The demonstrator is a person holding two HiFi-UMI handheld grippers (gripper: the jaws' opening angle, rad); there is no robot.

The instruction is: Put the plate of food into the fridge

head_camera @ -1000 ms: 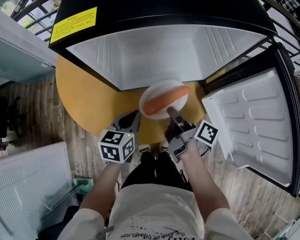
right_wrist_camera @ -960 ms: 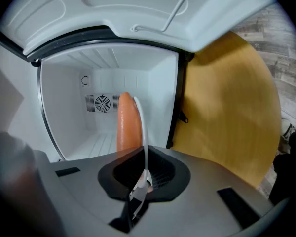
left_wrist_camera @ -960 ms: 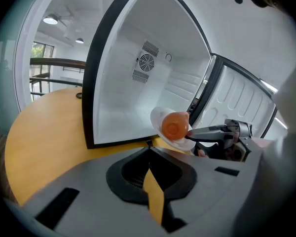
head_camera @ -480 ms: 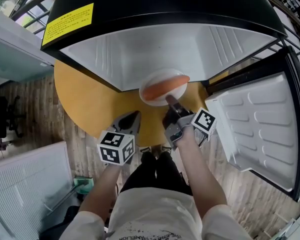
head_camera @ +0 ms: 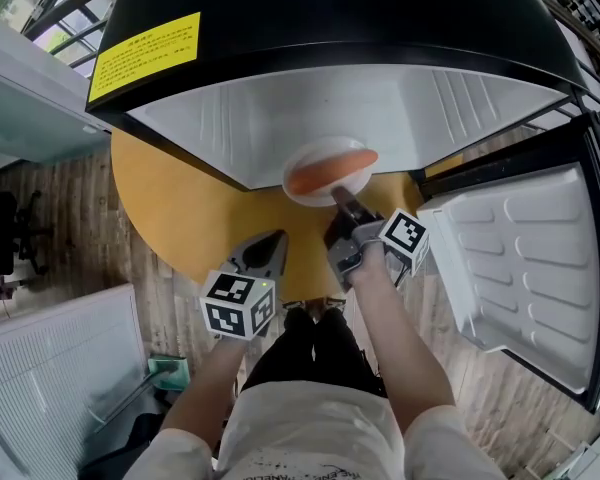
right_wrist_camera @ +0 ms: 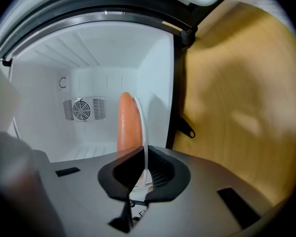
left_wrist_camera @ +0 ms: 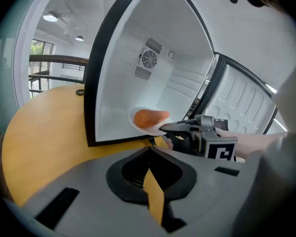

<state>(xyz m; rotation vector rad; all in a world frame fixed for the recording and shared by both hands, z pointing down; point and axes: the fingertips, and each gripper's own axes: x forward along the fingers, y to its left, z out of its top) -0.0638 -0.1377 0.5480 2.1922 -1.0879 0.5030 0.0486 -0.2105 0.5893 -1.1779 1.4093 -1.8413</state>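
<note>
A white plate [head_camera: 313, 155] bearing an orange piece of food [head_camera: 332, 173] hangs at the mouth of the open fridge [head_camera: 360, 98], partly under its top edge. My right gripper [head_camera: 342, 200] is shut on the plate's near rim. In the right gripper view the plate [right_wrist_camera: 144, 125] stands edge-on between the jaws, with the food [right_wrist_camera: 127, 122] to its left and the white fridge interior behind. My left gripper [head_camera: 264, 249] hovers over the yellow table, shut and empty. From the left gripper view the plate [left_wrist_camera: 138, 126] and the right gripper [left_wrist_camera: 171, 127] show in front of the fridge opening.
The black fridge stands on a round yellow table [head_camera: 175, 203]. Its door [head_camera: 525, 268] hangs open to the right of my right arm. A fan grille [right_wrist_camera: 82, 109] sits on the fridge's back wall. A white panel [head_camera: 55, 368] and wooden floor lie to the lower left.
My right gripper has carried the plate forward, so it now sits further into the fridge opening. The left gripper has stayed about where it was.
</note>
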